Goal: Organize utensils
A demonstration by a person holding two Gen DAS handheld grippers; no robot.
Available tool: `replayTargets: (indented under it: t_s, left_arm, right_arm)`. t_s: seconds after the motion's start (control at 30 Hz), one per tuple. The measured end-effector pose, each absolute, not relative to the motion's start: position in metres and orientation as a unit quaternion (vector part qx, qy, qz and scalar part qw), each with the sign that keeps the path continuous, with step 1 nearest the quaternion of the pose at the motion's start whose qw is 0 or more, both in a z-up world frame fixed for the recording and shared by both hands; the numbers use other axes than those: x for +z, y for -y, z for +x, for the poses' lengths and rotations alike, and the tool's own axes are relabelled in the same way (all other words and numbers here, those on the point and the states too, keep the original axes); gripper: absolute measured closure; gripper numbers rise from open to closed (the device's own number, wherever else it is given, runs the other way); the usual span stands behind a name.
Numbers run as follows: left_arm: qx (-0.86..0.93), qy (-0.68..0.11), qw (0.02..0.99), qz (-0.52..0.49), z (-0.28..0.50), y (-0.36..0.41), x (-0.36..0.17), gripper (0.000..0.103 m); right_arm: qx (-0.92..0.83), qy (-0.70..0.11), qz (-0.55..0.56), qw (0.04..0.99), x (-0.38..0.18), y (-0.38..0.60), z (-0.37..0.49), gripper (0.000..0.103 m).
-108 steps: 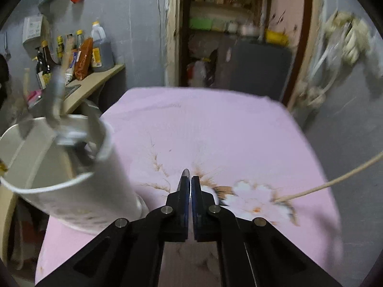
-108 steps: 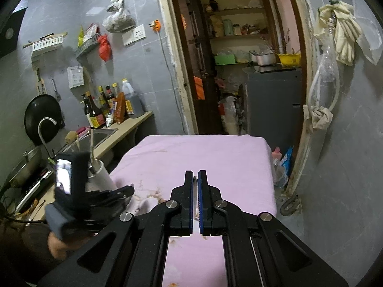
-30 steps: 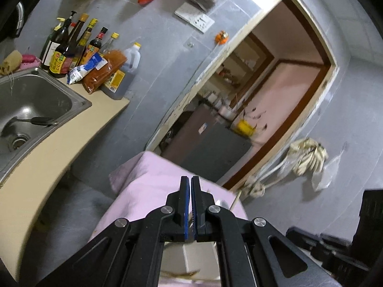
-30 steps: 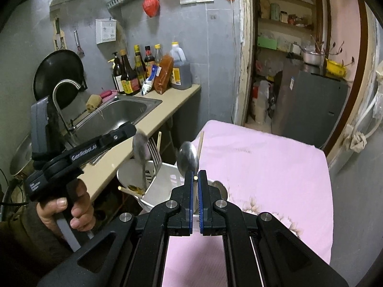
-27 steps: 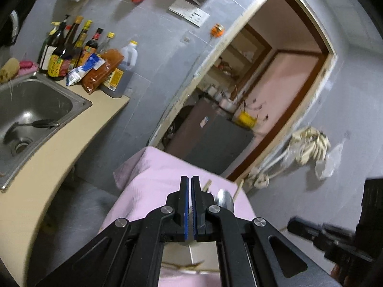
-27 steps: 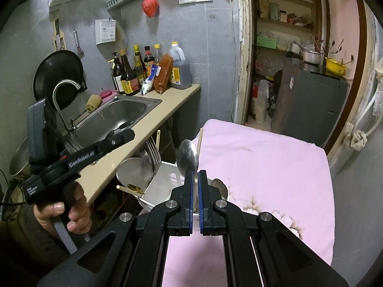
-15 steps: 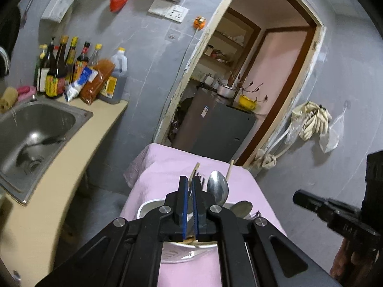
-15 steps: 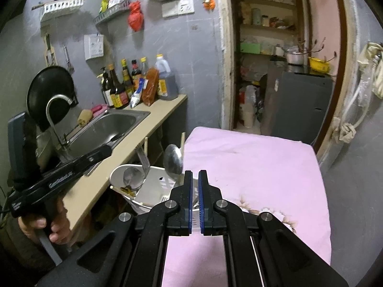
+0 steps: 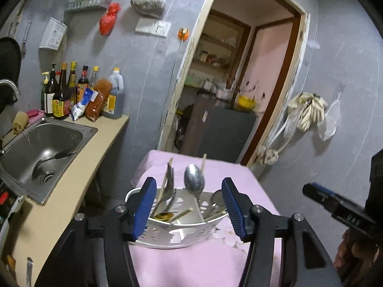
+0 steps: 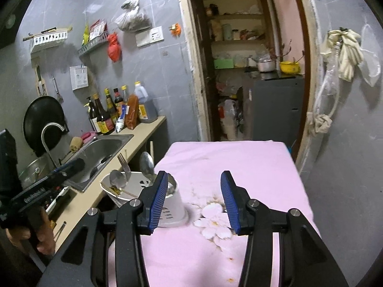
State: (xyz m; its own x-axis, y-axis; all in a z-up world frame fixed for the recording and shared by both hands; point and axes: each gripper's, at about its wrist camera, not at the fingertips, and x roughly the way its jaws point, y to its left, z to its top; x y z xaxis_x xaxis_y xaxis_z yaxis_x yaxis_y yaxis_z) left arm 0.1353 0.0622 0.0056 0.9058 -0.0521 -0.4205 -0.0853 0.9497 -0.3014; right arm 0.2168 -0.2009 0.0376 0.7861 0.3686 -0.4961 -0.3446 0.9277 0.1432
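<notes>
A white perforated utensil holder (image 9: 177, 234) stands on the pink-covered table (image 9: 205, 263), near its left edge. It holds a large spoon (image 9: 194, 182), a fork (image 9: 167, 186), wooden chopsticks (image 9: 203, 165) and smaller spoons. My left gripper (image 9: 189, 209) is open and empty, its jaws framing the holder from in front. In the right wrist view the holder (image 10: 172, 208) sits at the left of the table (image 10: 239, 167). My right gripper (image 10: 194, 199) is open and empty above the cloth, right of the holder.
A counter with a steel sink (image 9: 40, 148) runs along the left, with bottles (image 9: 59, 95) at its back. A dark cabinet (image 9: 220, 131) stands in the doorway beyond the table. A flower print (image 10: 213, 224) marks the cloth. The other handheld gripper (image 9: 340, 208) shows at the right.
Both grippers have opened from shut. The left gripper has swung down and now faces the holder squarely; the right view has shifted right along the table.
</notes>
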Motion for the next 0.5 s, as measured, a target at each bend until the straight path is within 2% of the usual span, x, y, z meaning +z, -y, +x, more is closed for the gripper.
replayTargets:
  t_s: [0.1, 0.17, 0.2, 0.27, 0.37, 0.5]
  left_arm:
    - [0.018, -0.219, 0.965, -0.143, 0.126, -0.049, 0.011, 0.044]
    - [0.022, -0.216, 0.967, -0.132, 0.118, -0.041, 0.014, 0.032]
    - [0.026, -0.214, 0.968, -0.127, 0.113, -0.036, 0.015, 0.029]
    - [0.033, -0.210, 0.970, -0.118, 0.106, -0.028, 0.017, 0.019]
    - [0.046, -0.203, 0.972, -0.111, 0.090, -0.017, 0.019, 0.010]
    - [0.065, -0.188, 0.973, -0.117, 0.067, -0.005, 0.019, 0.005]
  right_arm:
    - [0.177, -0.254, 0.023, 0.951, 0.040, 0.217, 0.203, 0.060]
    - [0.169, -0.246, 0.024, 0.954, 0.042, 0.227, 0.196, 0.048]
    - [0.164, -0.239, 0.027, 0.957, 0.044, 0.234, 0.189, 0.041]
    - [0.156, -0.230, 0.031, 0.960, 0.046, 0.247, 0.178, 0.038]
    - [0.150, -0.223, 0.035, 0.963, 0.048, 0.263, 0.163, 0.028]
    - [0.145, -0.215, 0.035, 0.965, 0.047, 0.283, 0.139, 0.008]
